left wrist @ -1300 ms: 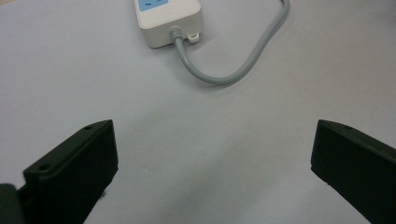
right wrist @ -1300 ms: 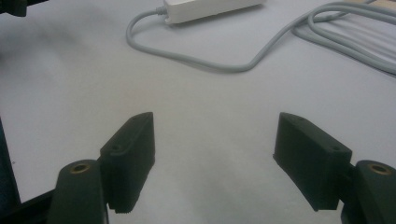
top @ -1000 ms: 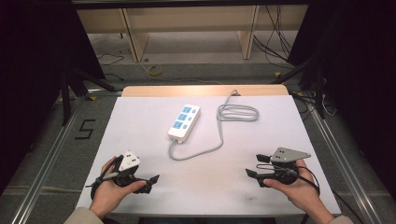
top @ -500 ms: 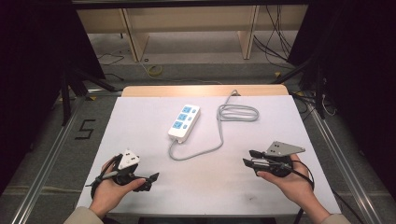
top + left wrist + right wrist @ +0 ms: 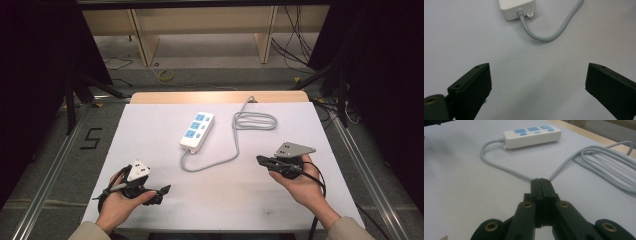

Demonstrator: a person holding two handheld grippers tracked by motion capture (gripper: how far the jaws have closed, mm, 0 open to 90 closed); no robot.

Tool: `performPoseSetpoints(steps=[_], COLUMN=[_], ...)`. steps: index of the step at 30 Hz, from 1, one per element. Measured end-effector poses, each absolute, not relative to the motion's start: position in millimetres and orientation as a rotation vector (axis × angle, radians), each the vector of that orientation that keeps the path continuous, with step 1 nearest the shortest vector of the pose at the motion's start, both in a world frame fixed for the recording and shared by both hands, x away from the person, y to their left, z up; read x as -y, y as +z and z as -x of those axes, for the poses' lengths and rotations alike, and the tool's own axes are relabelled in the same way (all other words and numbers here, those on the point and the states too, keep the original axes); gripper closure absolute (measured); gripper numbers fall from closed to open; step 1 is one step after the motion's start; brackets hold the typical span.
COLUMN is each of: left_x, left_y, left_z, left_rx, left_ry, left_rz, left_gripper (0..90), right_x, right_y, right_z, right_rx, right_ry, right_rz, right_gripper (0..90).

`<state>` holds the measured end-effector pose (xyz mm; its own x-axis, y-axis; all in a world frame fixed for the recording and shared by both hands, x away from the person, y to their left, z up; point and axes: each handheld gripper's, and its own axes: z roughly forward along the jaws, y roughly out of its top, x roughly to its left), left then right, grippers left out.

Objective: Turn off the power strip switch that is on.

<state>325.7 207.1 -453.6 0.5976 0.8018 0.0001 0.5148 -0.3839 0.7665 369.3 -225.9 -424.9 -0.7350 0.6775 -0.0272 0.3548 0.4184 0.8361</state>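
**Ana:** High view first. What lay on the table (image 5: pixel 150 125)?

**Ben:** A white power strip (image 5: pixel 197 131) with blue sockets lay near the middle, set at a slant, its far end leaning toward the right. Its grey cord (image 5: pixel 235 150) left the near end, curved to the right across the white tabletop, then ran up to a flat coil near the far edge.

**Ana:** And the two hands?

**Ben:** The left hand (image 5: pixel 117 205) held the left gripper (image 5: pixel 162 192) low at the near left corner, well apart from the strip. The right hand (image 5: pixel 300 182) held the right gripper (image 5: pixel 260 160) at the near right, its tip pointing left toward the cord's curve.

**Ana:** Was the right claw clenched?

**Ben:** Yes. In the right gripper view the two black jaws stood pressed flat against each other with nothing between them; they had just been closing. Their tip sat near the cord (image 5: pixel 506 171), whether touching it I could not tell. The strip (image 5: pixel 532 135) lay beyond, sockets up.

**Ana:** The left claw?

**Ben:** Released. In the left gripper view the jaws stood wide apart over bare tabletop, gripping nothing. The strip's near end (image 5: pixel 516 10) and the cord's first bend (image 5: pixel 541 37) showed ahead of them, apart from both jaws.
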Motion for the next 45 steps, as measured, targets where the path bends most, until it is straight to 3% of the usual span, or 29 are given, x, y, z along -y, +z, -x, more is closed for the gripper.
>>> performPoseSetpoints(steps=[45], left_x=[-206.0], left_y=[-453.9], left_z=[-327.8], left_rx=[-1.035], left_ry=[0.502], left_rz=[-2.077], left_gripper=[8.0], right_x=[178.7], right_y=[-416.1], right_z=[-425.4], right_rx=[-2.374], right_ry=[1.192], right_rz=[-0.885], right_gripper=[90.0])
